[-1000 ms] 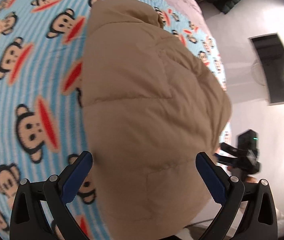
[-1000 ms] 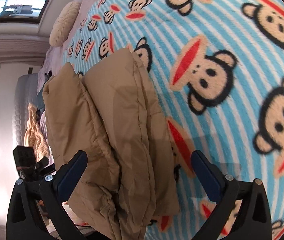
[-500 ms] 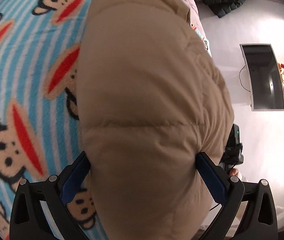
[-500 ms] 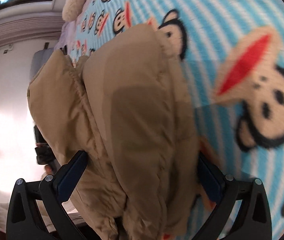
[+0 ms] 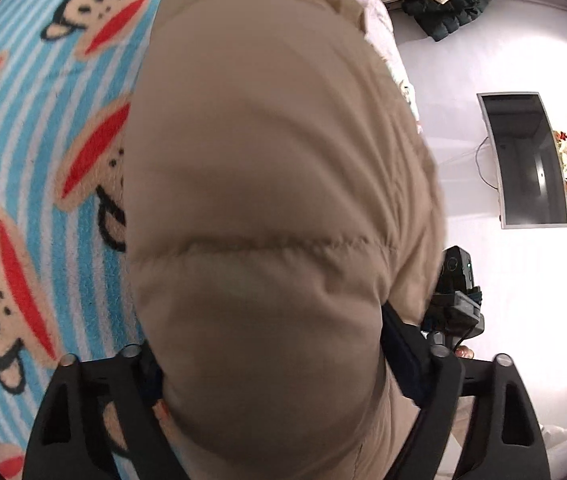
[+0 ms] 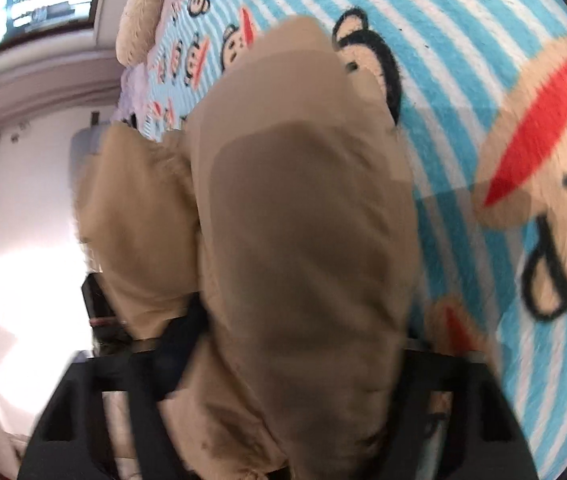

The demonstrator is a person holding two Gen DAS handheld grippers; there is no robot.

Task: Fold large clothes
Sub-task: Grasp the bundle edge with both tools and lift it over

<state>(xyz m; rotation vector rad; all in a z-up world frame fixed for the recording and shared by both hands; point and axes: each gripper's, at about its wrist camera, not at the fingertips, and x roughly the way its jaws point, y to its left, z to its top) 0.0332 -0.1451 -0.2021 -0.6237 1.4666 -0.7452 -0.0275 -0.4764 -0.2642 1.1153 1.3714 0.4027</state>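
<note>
the big puffy tan padded jacket [image 5: 267, 208] fills the middle of both pictures and hides a lot. in the left wrist view it covers most of the left gripper [image 5: 271, 364], so only the black arms at the bottom and a bit of one dark blue pad [image 5: 401, 344] on the right side show. the other pad is lost under the cloth. in the right wrist view the picture is blurry, and the right gripper [image 6: 303, 344] is mostly hidden too. just a dark pad [image 6: 181, 340] peeks out at the lower left of the jacket [image 6: 299, 216], and the one on the other side cannot be made out.

both grippers have just been closing, with the jacket between their jaws. the left one squeezes a fat bulge of the jacket, and the cloth puffs out over both sides of it. the right one pinches a narrower bunch of the jacket's folded layers. how tight each grip is cannot be told for sure.

the jacket runs from the bottom of each frame up toward the top, lying on the fluffy blue and white striped blanket with monkey faces [image 5: 43, 184]. in the left view the blanket is on the left of the jacket, and in the right view [image 6: 483, 92] it is on the right.

a black gadget [image 5: 457, 292] pokes out by the jacket's right edge in the left view, but it is partly covered.
</note>
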